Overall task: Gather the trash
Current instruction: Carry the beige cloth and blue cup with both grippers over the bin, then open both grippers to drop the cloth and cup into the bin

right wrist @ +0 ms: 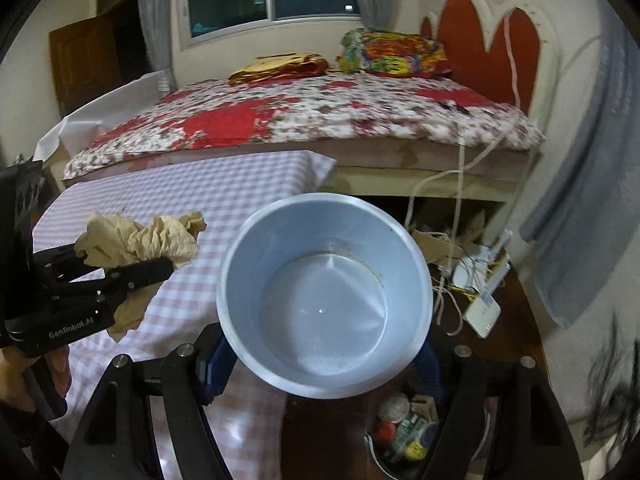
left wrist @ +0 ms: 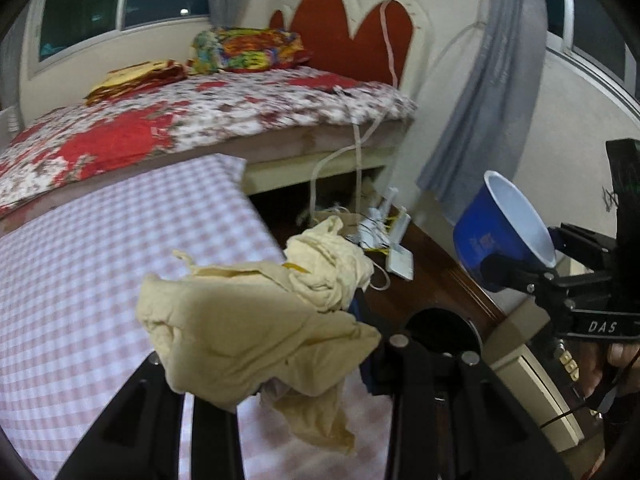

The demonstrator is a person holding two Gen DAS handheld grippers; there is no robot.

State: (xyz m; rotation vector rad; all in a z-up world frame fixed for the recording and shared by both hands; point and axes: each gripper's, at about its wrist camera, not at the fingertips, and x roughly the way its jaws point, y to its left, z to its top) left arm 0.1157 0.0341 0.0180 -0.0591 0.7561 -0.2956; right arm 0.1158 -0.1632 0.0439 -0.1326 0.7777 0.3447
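Left claw (right wrist: 140, 276) clamped nearly closed on a crumpled cream paper wad (left wrist: 256, 320), lifted clear above the pink-checked bench (left wrist: 100, 280), folds of the wad spilling past both black fingers (right wrist: 148, 270) and hanging loose underneath. Right claw (left wrist: 516, 276) spread part-way and gripping a blue cup (right wrist: 324, 300), white inside, mouth tipped toward the right wrist camera, fingers pressed against the blue outer wall on either side; interior bare apart from a faint dark ring around the base. Cup held up in the air just off the bench's right edge, near the wad and level with it, the two apart and not touching. Seen below the cup in the right wrist view: a round bin (right wrist: 404, 432) on the dark wooden floor, part-filled with mixed colourful rubbish. Farther back on the floor: a white router (right wrist: 484, 312) with a tangle of white cables (right wrist: 452, 216) running up over the side of the bed. Beyond the bench: a bed (left wrist: 208, 116) with a red-and-white floral cover, a bright multicoloured pillow (left wrist: 248, 50), a folded yellow-red cloth (left wrist: 136, 78) and a red lobed headboard (left wrist: 352, 36). Grey curtain (left wrist: 488, 88) hanging to the right of the bed, dark windows behind. Part of a hand (left wrist: 616, 360) visible behind the right claw's handle
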